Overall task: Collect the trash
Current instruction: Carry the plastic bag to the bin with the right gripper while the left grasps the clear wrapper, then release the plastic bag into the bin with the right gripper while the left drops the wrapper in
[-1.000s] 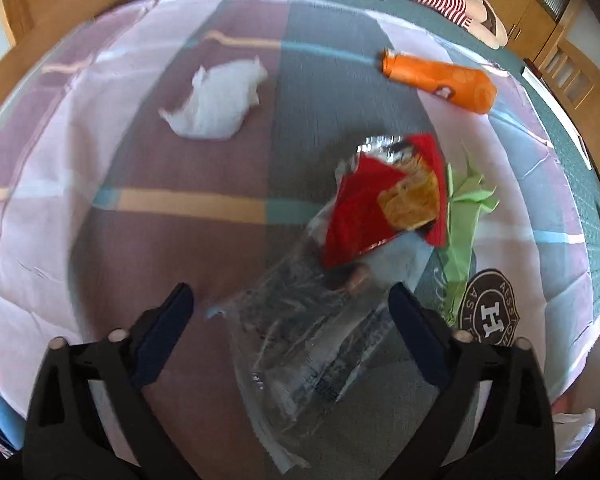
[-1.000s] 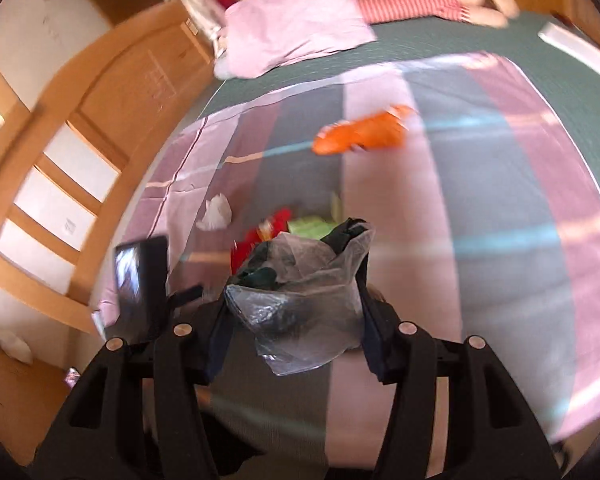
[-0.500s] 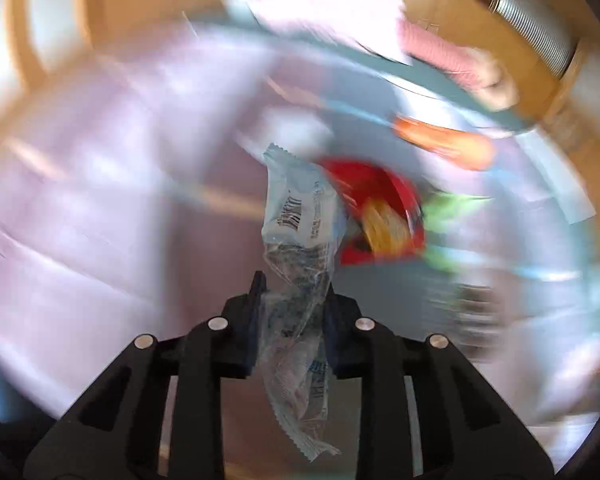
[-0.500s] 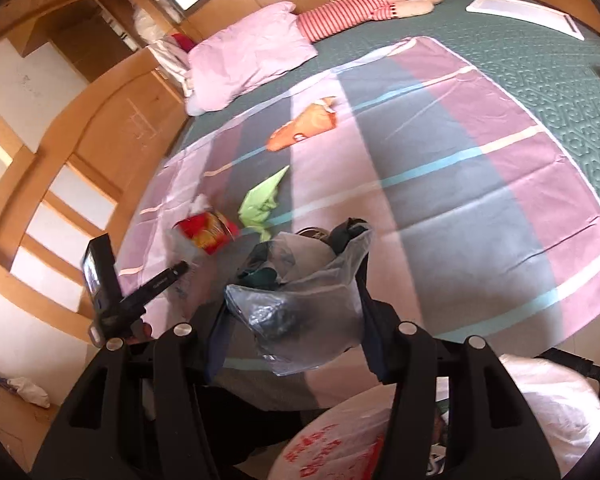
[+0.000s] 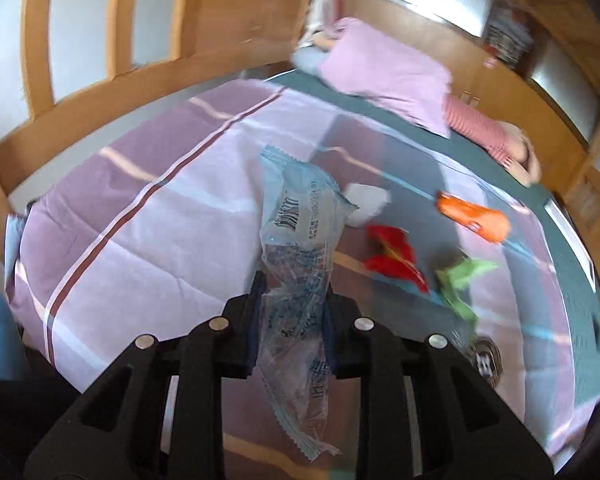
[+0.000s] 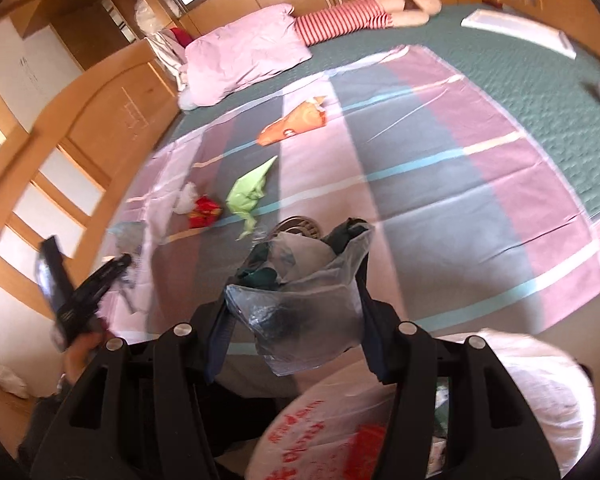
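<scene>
Through the left wrist camera I have the left gripper (image 5: 290, 322) with its fingers (image 5: 249, 328) clamped on a clear printed wrapper (image 5: 300, 256), which hangs in the air above the striped bedspread (image 5: 148, 232), its long top flopping forward and its tail dangling below the fingers; my worry is that such thin, slick film is pinched only across its middle, so a quick swing could let it slide out or catch the bed edge. Beyond it on the bedspread lie a white tissue (image 5: 366, 204), a red snack bag (image 5: 394, 258), a green paper scrap (image 5: 460, 280) and an orange packet (image 5: 474, 220), all well apart from my fingers, with a pink pillow (image 5: 384, 76) at the far end. Through the right wrist camera the right gripper (image 6: 294, 320) has its fingers (image 6: 370, 316) held around a crumpled clear bag (image 6: 304, 304) with something dark inside; I judge it gripped, though the bundle is bulky and loose, so part could spill if I jostle it. Just below sits the white trash bag (image 6: 540, 392) with red print, its mouth partly hidden by my own gripper, so I could miss the opening when I drop things in. The other gripper with its wrapper shows at the left edge, near the bed's corner, and the two could tangle if both head for the trash bag together
</scene>
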A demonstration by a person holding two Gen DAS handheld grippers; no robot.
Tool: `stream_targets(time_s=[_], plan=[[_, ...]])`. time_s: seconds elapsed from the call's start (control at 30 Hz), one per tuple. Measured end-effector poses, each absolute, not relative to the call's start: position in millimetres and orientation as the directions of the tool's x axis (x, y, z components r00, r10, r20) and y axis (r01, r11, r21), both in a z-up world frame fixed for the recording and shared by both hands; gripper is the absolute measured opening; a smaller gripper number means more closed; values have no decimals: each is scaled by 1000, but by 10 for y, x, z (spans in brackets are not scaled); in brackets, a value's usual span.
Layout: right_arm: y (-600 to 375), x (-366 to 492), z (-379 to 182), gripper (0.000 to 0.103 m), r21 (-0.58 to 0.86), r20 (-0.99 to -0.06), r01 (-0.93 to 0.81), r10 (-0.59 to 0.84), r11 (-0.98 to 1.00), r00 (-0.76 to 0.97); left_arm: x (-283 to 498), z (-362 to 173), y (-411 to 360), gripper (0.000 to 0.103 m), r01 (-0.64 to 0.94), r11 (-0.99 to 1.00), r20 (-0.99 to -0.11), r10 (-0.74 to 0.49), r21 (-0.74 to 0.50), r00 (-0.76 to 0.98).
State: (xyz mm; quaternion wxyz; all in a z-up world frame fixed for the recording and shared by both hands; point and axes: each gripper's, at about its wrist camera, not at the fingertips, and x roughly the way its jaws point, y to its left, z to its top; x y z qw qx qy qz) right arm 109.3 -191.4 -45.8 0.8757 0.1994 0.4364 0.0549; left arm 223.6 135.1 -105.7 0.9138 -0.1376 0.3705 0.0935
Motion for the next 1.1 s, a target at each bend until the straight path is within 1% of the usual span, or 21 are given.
stream_targets(time_s=[0.1,0.17,0.3,0.4,0.63,0.77,0.87,0.93,1.0,1.1], plan=[[-1863,1073,-458,55,326,-758,89,204,941,619,2039,-1049,1118,26,-205,963,-690,29,-174,723],[-1809,1058,-464,55,289,-766,88,175,953,618,1954,-1085,963,26,-163,973,-703,-1,-166,711],[-1731,1000,-425,55,276,-759,70,172,959,628,1837,-1044,765,26,-106,985,-687,-16,-135,726],[-1721,915,-336,55,241,-746,62,143,969,650,1766,-1020,760,26,-88,984,-675,-39,-153,737],[-1944,556,-141,55,260,-712,56,152,964,686,1564,-964,701,26,-24,988,-645,-80,-151,760],[-2140,328,-204,55,226,-737,110,95,968,669,1452,-951,674,26,3,989,-635,-100,-151,766],[-2237,181,-359,55,197,-784,141,70,970,617,1391,-939,683,26,14,986,-628,-117,-166,769],[-2279,103,-501,59,185,-821,161,62,969,568,1363,-943,673,26,30,984,-631,-134,-173,764],[-2316,34,-595,69,204,-839,178,78,963,539,1341,-950,648,26,46,984,-634,-146,-172,759],[-2414,-82,-606,77,273,-828,221,112,936,549,1304,-955,622,26,64,983,-636,-162,-174,754]])
